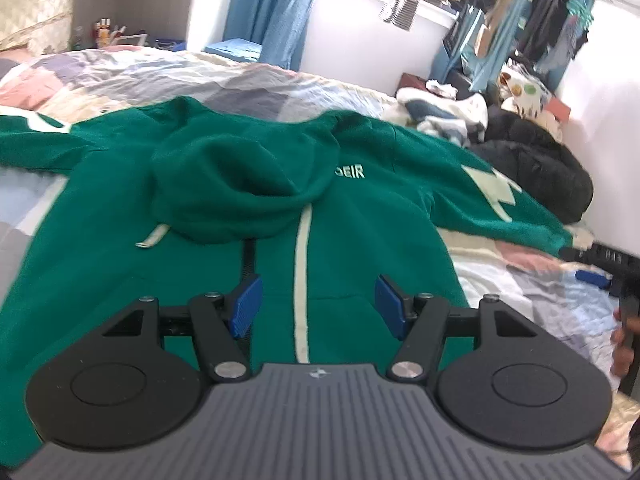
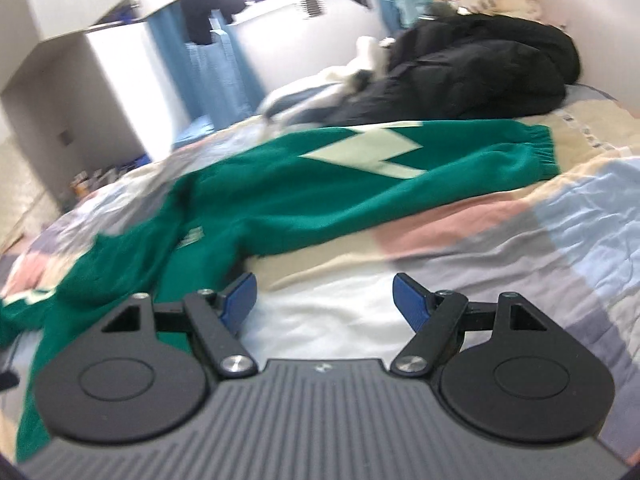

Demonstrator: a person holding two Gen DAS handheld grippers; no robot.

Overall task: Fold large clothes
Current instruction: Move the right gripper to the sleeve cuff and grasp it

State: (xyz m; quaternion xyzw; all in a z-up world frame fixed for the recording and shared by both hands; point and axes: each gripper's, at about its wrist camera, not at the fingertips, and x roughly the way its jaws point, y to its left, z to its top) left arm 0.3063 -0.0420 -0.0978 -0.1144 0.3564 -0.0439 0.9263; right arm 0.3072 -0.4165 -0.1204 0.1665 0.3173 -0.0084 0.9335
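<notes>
A green zip-up hoodie (image 1: 360, 232) lies spread front-up on the bed, its hood (image 1: 240, 184) flopped down over the chest and a pale zipper stripe (image 1: 302, 280) running toward me. My left gripper (image 1: 318, 286) hovers over the hoodie's lower front, open, with nothing between its blue pads. In the right wrist view the hoodie's sleeve (image 2: 360, 184), marked with a pale patch, stretches out to the right and ends in a ribbed cuff (image 2: 536, 152). My right gripper (image 2: 325, 280) is open above the bare quilt, near the sleeve, holding nothing. That same right gripper (image 1: 600, 276) shows at the right edge of the left wrist view.
A patchwork quilt (image 2: 520, 240) covers the bed. A black puffy jacket (image 2: 460, 68) and a heap of light clothes (image 1: 440, 112) lie at the far side by the white wall. Clothes hang on a rack (image 1: 540, 20) behind. A person's hand (image 1: 624, 344) holds the right gripper.
</notes>
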